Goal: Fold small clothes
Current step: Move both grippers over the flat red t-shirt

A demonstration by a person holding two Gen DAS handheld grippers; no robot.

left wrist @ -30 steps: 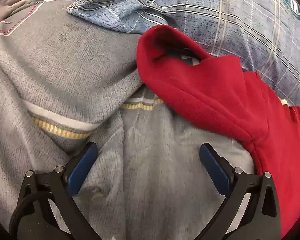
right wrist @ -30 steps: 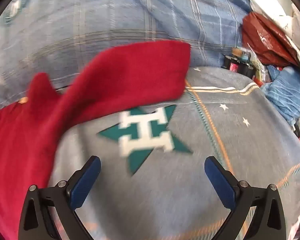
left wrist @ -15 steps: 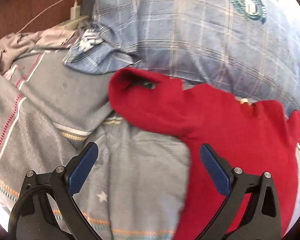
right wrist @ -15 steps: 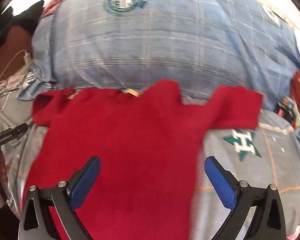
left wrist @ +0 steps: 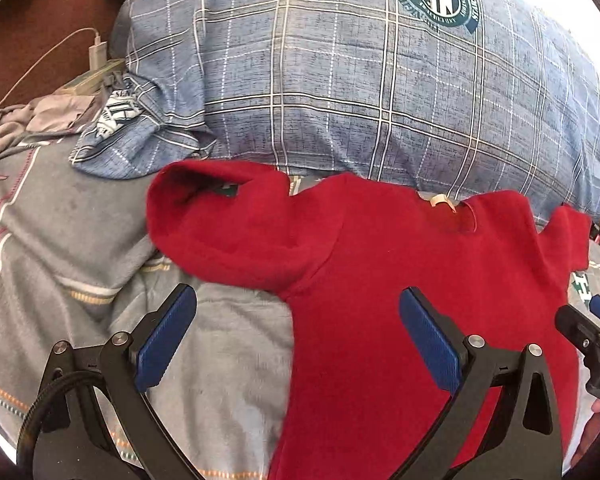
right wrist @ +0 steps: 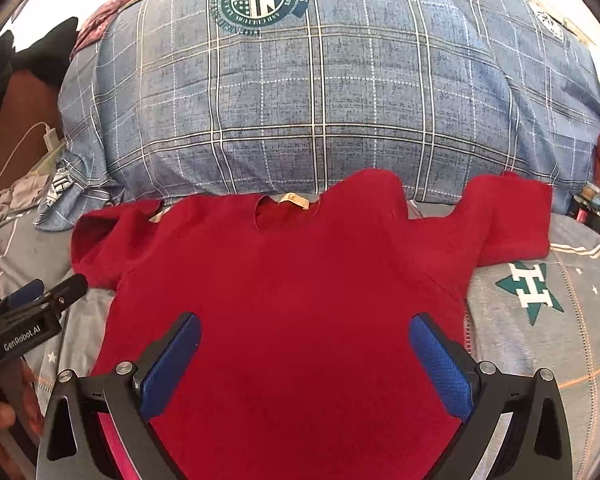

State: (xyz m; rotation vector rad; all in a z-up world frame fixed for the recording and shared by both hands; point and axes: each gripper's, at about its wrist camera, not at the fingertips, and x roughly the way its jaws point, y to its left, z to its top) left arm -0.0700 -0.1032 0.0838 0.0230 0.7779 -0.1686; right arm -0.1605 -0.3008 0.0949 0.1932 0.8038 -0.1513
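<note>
Grey bedspread (right wrist: 540, 344), plaid pillow (right wrist: 320, 92) behind; red shirt (right wrist: 300, 300) spread flat.

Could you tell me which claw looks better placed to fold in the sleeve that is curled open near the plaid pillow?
Probably the left claw. It hangs open just below the curled sleeve of the red shirt, while the right claw sits open over the shirt's middle, farther from it.
</note>
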